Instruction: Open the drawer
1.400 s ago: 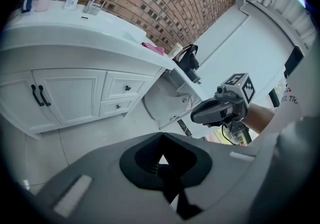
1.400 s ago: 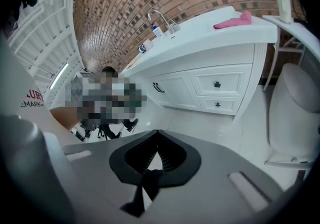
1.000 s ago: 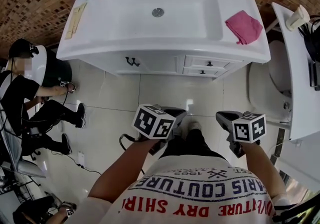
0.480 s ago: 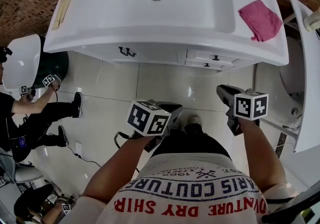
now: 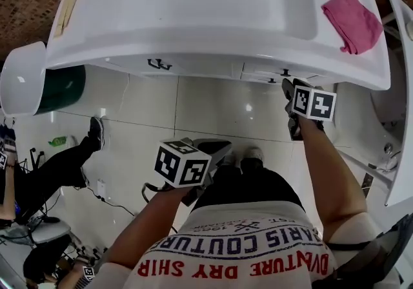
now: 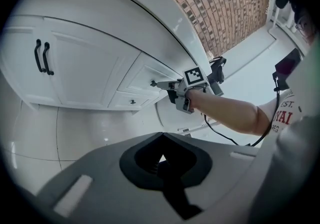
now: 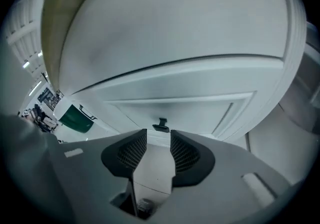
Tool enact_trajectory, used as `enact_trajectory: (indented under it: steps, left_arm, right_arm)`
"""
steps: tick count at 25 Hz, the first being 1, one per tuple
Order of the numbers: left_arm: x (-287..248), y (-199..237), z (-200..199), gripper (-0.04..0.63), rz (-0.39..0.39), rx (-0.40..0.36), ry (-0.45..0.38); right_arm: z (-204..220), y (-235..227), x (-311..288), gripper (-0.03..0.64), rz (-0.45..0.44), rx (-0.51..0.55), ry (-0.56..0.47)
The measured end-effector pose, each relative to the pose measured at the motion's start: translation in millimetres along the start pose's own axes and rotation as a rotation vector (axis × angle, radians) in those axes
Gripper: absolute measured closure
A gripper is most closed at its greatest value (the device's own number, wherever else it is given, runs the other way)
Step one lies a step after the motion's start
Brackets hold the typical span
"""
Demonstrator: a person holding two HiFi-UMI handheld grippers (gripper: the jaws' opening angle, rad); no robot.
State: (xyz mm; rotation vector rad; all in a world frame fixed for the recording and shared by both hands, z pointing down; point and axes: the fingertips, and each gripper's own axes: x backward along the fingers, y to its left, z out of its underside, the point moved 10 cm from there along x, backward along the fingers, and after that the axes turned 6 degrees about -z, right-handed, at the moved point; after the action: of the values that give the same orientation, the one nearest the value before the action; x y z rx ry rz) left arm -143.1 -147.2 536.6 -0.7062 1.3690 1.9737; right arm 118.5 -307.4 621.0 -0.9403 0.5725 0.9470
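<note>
Only the right gripper view shows the right gripper (image 7: pixel 158 137) with its jaws opening and nothing between them, the black knob (image 7: pixel 160 124) of the upper drawer (image 7: pixel 175 105) just ahead. The left gripper view shows two drawers, that one above a lower drawer (image 6: pixel 131 102), under the counter (image 6: pixel 165 28), one knob each, two door handles (image 6: pixel 42 57), and the left gripper (image 6: pixel 162 140) closed and empty. The head view adds one pink cloth (image 5: pixel 352 21)

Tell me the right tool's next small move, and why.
Probably ease the right tool forward until the knob on the drawer sits between its jaws. They are opening with nothing between them, and the knob is just ahead of the gap, untouched.
</note>
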Motion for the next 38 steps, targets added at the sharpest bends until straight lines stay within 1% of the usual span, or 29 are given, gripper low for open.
enact_trajectory:
  steps: [3,12,15,18,24,30,38]
  left_arm:
    - [-5,2,0,0.603,0.009,-0.004,0.012]
    - [-6,5,-8,0.603,0.011,-0.022,0.007]
    - [-6,8,-7,0.603,0.004,-0.020,0.009]
    - [-8,9,-5,0.603,0.003,-0.012,0.013]
    - [-7,5,-9,0.603,0.004,-0.014,0.011]
    - [-7,1,-9,0.603,0.000,-0.015,0.007]
    - [-8,-4,-6,0.603,0.009,-0.015,0.012]
  right_arm:
    - [-2,-3,-13,0.441,0.028,-0.014,0.009]
    - [-5,-8,-29,0.431,0.050,-0.067,0.008]
    - [-4,-7,-33,0.435,0.056,-0.083,0.017]
    - [-6,-5,-34,0.476,0.077,-0.073,0.027]
    - [-8,-2,-32,0.485,0.100,-0.063,0.046]
    - [-5,-2,-31,0.486,0.103,-0.054,0.035]
    - [11,3,-24,0.486,0.101,-0.054,0.044]
